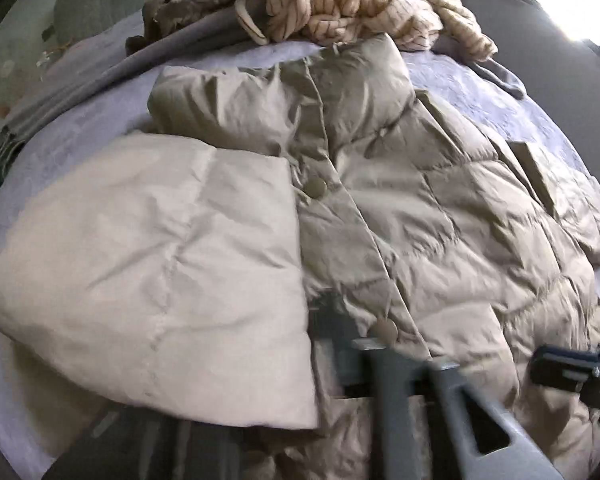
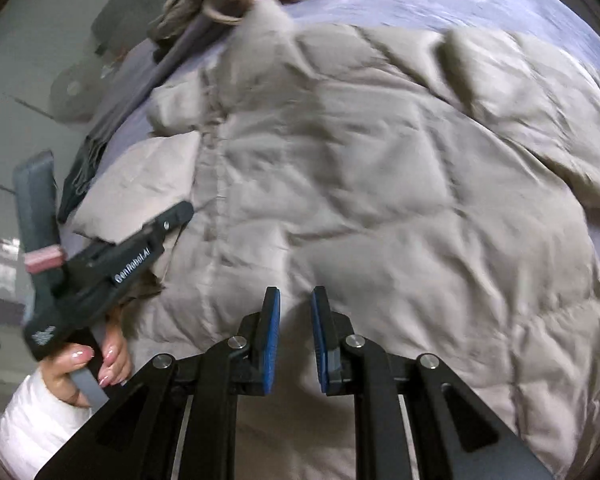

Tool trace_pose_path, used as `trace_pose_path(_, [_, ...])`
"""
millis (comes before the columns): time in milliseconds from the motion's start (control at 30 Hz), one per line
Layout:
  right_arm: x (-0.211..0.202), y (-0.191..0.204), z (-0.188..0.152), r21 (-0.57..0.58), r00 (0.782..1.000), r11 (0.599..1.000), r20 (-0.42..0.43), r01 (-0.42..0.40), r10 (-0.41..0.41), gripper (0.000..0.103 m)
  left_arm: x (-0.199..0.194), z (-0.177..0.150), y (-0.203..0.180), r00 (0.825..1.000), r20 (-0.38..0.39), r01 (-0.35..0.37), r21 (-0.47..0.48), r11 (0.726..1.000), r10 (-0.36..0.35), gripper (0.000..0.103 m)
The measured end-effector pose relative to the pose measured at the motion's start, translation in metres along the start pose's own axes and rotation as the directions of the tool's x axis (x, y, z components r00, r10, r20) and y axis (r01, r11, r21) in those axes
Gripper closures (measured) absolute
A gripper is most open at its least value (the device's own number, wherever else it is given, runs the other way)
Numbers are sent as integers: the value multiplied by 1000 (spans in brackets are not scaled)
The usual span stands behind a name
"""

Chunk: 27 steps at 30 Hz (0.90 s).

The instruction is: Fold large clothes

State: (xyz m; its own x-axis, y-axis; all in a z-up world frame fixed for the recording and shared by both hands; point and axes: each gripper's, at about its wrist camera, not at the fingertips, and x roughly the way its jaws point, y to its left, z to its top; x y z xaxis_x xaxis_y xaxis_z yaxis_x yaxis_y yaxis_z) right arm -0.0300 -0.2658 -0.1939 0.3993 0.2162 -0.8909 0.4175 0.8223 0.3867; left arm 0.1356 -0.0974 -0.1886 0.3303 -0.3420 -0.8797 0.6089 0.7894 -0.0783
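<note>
Right wrist view: the right gripper (image 2: pixel 296 340) is seen with its blue pads (image 2: pixel 271 344) held apart, nothing between them. The beige puffer jacket (image 2: pixel 380 184) is spread on the lilac bed cover (image 2: pixel 440 4) directly ahead of and under the fingers. To the left of this claw, the left gripper (image 2: pixel 100 256) is held by a hand (image 2: pixel 88 368) above the folded sleeve (image 1: pixel 152 272). In the left wrist view its fingers are blurred, so it cannot be told whether it is open or closed. Beyond the jacket a striped garment (image 1: pixel 352 0) is piled.
</note>
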Motion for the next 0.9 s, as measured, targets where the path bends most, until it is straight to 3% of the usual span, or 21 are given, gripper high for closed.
trace_pose_path(67, [-1, -3, 1, 9, 1000, 1000, 1, 0, 0, 85, -15, -5, 3, 999, 45, -4, -2, 1000, 4, 9])
trace_pose_path(167, [-6, 8, 7, -9, 999, 999, 16, 34, -34, 84, -48, -11, 11, 996, 82, -28, 39, 999, 25, 9])
trace_pose_path(233, [-15, 16, 9, -48, 997, 997, 35, 64, -62, 71, -70, -15, 30, 995, 103, -4, 33, 999, 1, 9])
trace_pose_path(300, [-19, 37, 14, -113, 995, 990, 68, 86, -79, 34, -96, -26, 60, 991, 137, -7, -8, 1000, 8, 9])
trace_pose_path(400, [-25, 88, 16, -268, 989, 960, 136, 84, -49, 25, -112, -31, 122, 990, 138, -6, -143, 990, 26, 9])
trace_pose_path(500, [-11, 155, 10, -461, 980, 875, 189, 150, -68, 22, -100, -38, 197, 996, 85, 31, -334, 942, -3, 9])
trace_pose_path(600, [13, 215, -4, -613, 961, 749, 252, 251, -116, 22, -68, -51, 251, 990, 44, 136, -501, 855, -131, 9])
trace_pose_path(633, [23, 230, -8, -647, 954, 709, 268, 281, -134, 22, -57, -56, 261, 985, 35, 159, -531, 832, -166, 13])
trace_pose_path(667, [38, 247, -14, -683, 943, 655, 289, 324, -165, 22, -46, -59, 267, 984, 19, 157, -549, 821, -176, 33])
trace_pose_path(700, [48, 255, -18, -701, 933, 618, 307, 356, -189, 22, -37, -62, 267, 983, -4, 149, -556, 818, -182, 50])
trace_pose_path(767, [76, 271, -24, -726, 899, 530, 358, 437, -251, 22, -26, -68, 268, 982, -8, 151, -560, 815, -188, 59])
trace_pose_path(833, [98, 275, -23, -740, 871, 461, 389, 489, -299, 22, -27, -70, 264, 988, -13, 121, -540, 833, -152, 59])
trace_pose_path(867, [106, 273, -16, -732, 859, 453, 402, 509, -317, 23, -26, -69, 261, 990, -14, 108, -532, 840, -137, 59])
trace_pose_path(900, [106, 266, -8, -710, 853, 473, 409, 521, -325, 23, -26, -67, 260, 993, -19, 92, -519, 850, -119, 59])
